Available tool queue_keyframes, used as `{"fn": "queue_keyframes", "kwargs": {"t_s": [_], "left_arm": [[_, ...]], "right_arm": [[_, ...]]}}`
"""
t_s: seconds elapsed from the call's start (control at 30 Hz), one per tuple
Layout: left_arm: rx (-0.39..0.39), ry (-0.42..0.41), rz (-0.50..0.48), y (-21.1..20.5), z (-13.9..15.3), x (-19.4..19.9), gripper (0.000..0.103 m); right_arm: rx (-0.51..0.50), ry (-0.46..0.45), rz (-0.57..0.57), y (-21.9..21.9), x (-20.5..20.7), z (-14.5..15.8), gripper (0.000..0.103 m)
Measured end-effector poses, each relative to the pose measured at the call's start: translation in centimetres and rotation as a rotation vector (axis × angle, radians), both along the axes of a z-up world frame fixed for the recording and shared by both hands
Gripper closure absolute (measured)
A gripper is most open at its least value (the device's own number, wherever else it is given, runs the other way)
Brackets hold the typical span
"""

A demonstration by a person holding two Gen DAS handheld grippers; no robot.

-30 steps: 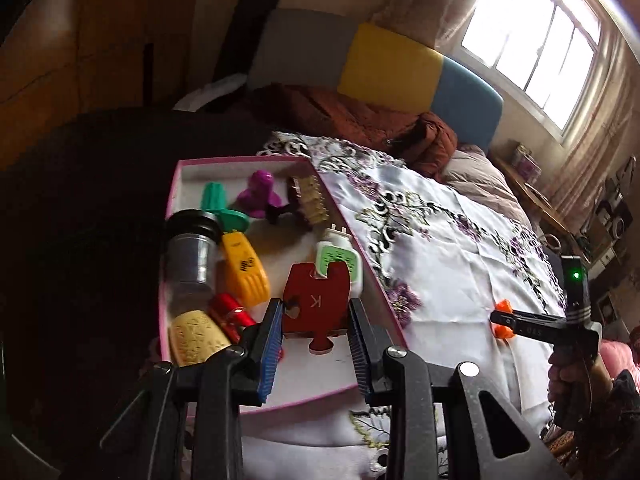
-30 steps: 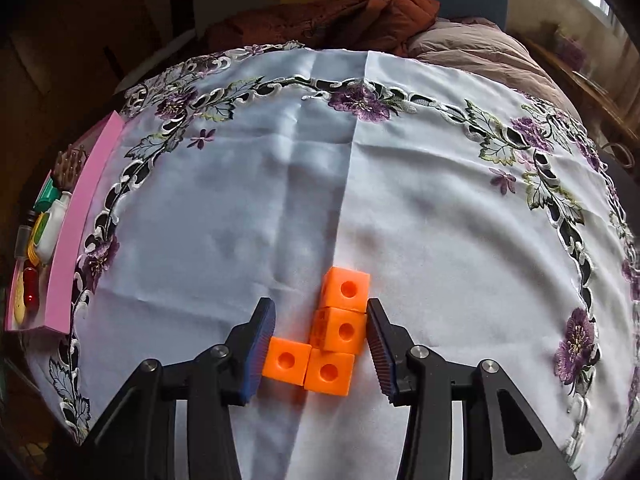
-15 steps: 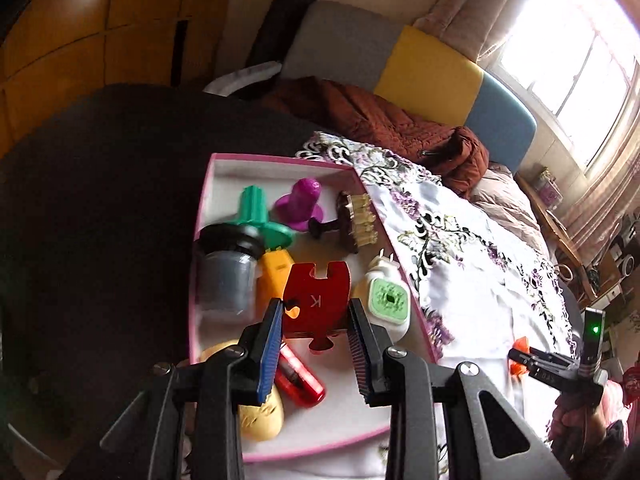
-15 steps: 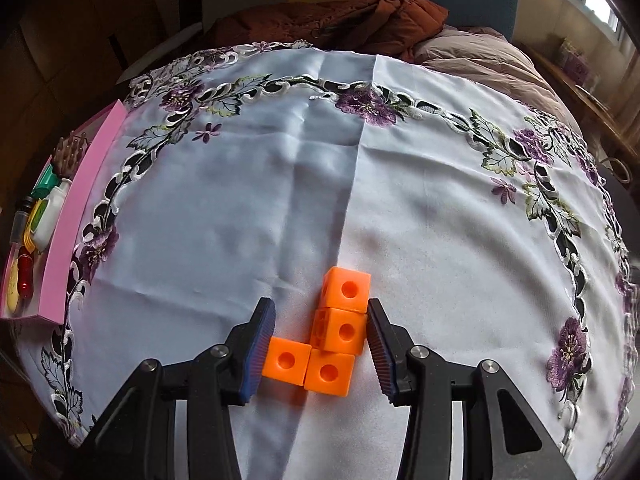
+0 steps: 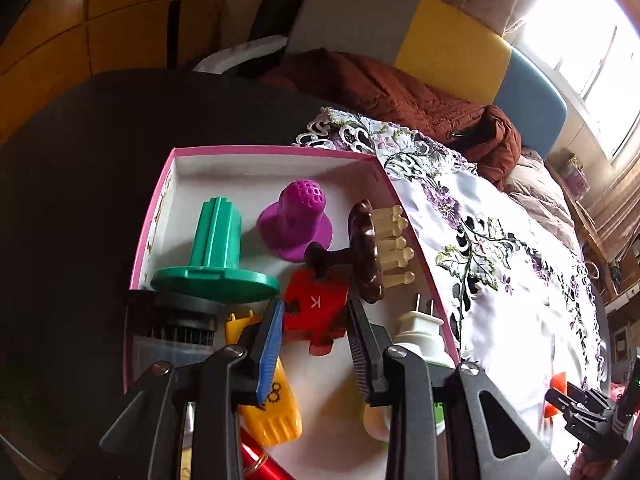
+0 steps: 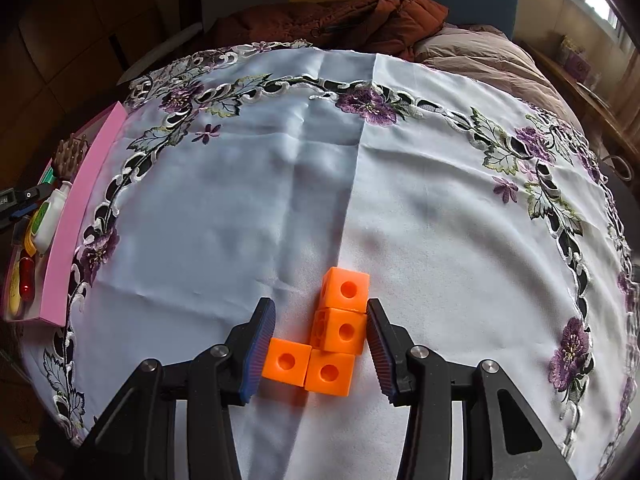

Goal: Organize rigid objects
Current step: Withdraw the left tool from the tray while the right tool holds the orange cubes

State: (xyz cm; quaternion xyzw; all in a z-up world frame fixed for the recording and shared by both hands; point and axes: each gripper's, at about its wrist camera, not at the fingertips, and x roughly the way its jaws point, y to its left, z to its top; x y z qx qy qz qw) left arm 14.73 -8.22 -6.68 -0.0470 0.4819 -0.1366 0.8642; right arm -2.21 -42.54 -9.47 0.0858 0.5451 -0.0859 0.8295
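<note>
A: How many orange plastic cubes with a round hole [image 6: 335, 342] do you count?

B: Four, joined in one clump on the white cloth with purple flowers [image 6: 224, 220] that covers the surface. The right tongs [image 6: 320, 342] are round the clump. The pads look to touch its sides.

A: And the left tongs [image 5: 316, 334]?

B: They grip one red plastic puzzle piece with a K on it [image 5: 316, 312] over the pink cardboard box [image 5: 156, 208], at the cloth's left edge. Their jaws have just opened a tiny bit, but the piece is between them.

A: What is in the box?

B: One green plastic stand with a round base [image 5: 216, 256], one purple plastic hat shape [image 5: 298, 220], one brown wooden brush with pale pegs [image 5: 372, 252], one white plug [image 5: 420, 332], one yellow plastic scoop [image 5: 276, 408], one dark jar [image 5: 172, 336] and one shiny red tube [image 5: 260, 464]. The green stand and the brush crowd right up to the red piece.
</note>
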Motion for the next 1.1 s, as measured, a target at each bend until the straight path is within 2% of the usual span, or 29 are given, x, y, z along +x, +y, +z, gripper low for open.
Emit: {"fn": "queue_keyframes", "kwargs": {"t_s": [0.07,0.23,0.57,0.83,1.1], "left_arm": [[0.025,-0.014,-0.01,-0.2,0.0,0.0,0.068],[0.033,-0.043,-0.002,0.3,0.9,-1.0,0.065],[0.067,-0.121,0.046,2.6,4.2,-6.4,0.062],[0.084,-0.141,0.063,4.5,5.1,-10.0,0.062],[0.093,-0.172,0.07,5.6,5.8,-11.6,0.062]], "right_arm": [[-0.005,0.004,0.002,0.1,0.1,-0.1,0.057],[-0.007,0.005,0.004,0.1,0.1,-0.1,0.058],[-0.022,-0.003,0.016,0.3,0.0,0.1,0.058],[-0.028,-0.114,0.01,0.4,-0.5,2.3,0.058],[-0.032,-0.127,0.041,1.2,-0.5,2.4,0.059]]}}
